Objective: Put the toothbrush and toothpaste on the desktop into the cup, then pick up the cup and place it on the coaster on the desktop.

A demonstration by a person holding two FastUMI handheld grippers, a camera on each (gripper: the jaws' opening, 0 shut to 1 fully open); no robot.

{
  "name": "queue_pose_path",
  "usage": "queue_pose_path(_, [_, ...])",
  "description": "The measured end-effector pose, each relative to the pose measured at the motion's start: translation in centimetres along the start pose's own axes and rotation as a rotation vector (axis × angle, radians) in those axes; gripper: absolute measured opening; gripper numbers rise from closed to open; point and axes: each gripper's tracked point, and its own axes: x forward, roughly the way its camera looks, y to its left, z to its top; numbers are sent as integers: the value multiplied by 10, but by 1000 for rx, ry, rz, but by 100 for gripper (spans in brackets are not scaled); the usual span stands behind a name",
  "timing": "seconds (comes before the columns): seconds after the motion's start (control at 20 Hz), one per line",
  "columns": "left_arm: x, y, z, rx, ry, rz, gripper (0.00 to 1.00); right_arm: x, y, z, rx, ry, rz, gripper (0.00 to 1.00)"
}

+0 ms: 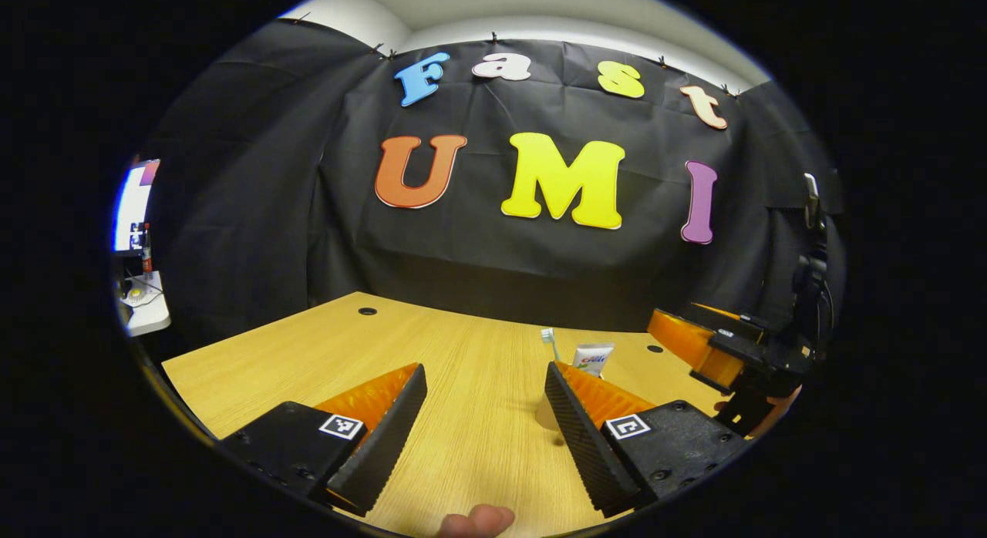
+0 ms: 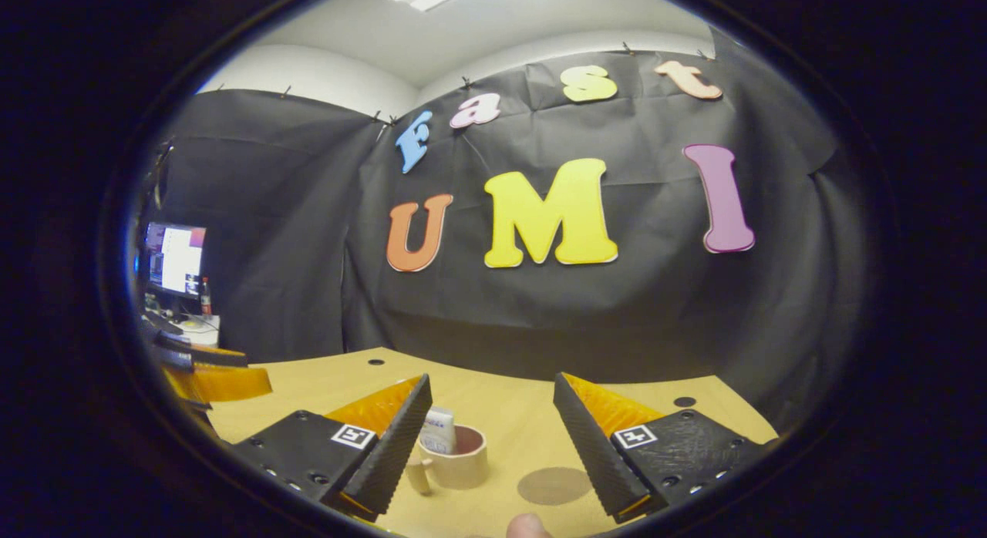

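Observation:
In the right gripper view a beige cup [image 2: 463, 457] with a handle stands on the wooden desk [image 2: 509, 415], partly behind my left-hand finger. A white toothpaste tube [image 2: 439, 432] stands in it. A round brown coaster [image 2: 554, 484] lies flat just right of the cup. My right gripper [image 2: 492, 380] is open above them, holding nothing. In the left gripper view the toothbrush head [image 1: 549, 336] and the toothpaste tube [image 1: 592, 359] stick up behind my right-hand finger, which hides the cup. My left gripper [image 1: 484, 372] is open over bare desk. The right gripper [image 1: 717, 349] shows at the right.
The black cloth wall closes the back of the desk [image 1: 347, 353]. A monitor [image 2: 176, 259] and a small white table [image 1: 146, 311] stand beyond the desk's left edge. The left gripper [image 2: 216, 380] shows at the left of the right gripper view. A thumb tip [image 1: 478, 520] shows at the bottom.

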Motion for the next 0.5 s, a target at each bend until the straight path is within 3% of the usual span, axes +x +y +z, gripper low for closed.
queue_pose_path(0.2, [19, -41, 16, -28, 133, -126, 98, -58, -48, -10, 41, 44, -76, 96])
queue_pose_path(0.4, [36, -81, 26, -7, 318, -209, 99, -113, -77, -30, 59, 110, -136, 95])
queue_pose_path(0.5, [54, -89, 25, 35, 393, -209, 98, -135, -87, -38, 81, 121, -164, 95])
